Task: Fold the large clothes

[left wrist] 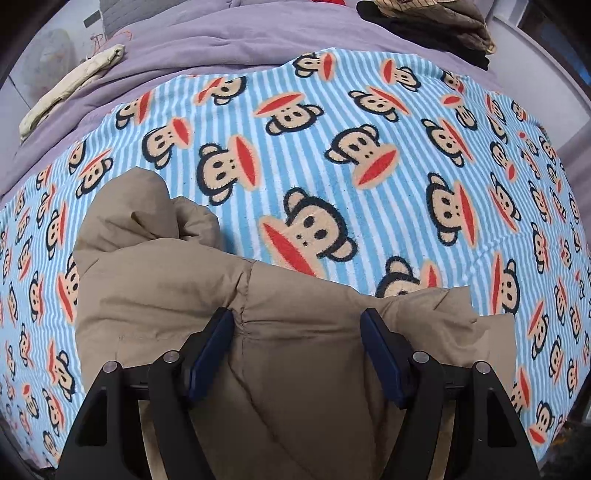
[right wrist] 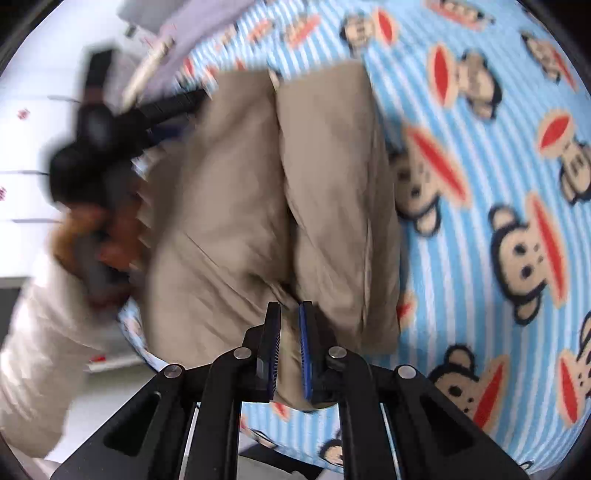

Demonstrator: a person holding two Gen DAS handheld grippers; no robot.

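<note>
A tan padded jacket [left wrist: 177, 291] lies bunched on a blue striped monkey-print blanket [left wrist: 369, 184]. My left gripper [left wrist: 297, 321] is open, its blue-padded fingers [left wrist: 212, 347] spread over the jacket's edge, with fabric between them. In the right wrist view the jacket [right wrist: 240, 203] hangs in folds over the blanket [right wrist: 498, 221]. My right gripper [right wrist: 290, 314] is shut on a fold of the jacket. The left gripper [right wrist: 110, 122] shows blurred at the jacket's far left edge, held by a hand in a white sleeve.
A purple sheet [left wrist: 221, 40] covers the bed beyond the blanket. A cream folded cloth [left wrist: 70, 88] lies at the far left and a dark pile of clothes [left wrist: 436, 22] at the far right. A white wall and floor [right wrist: 29, 110] lie left of the bed.
</note>
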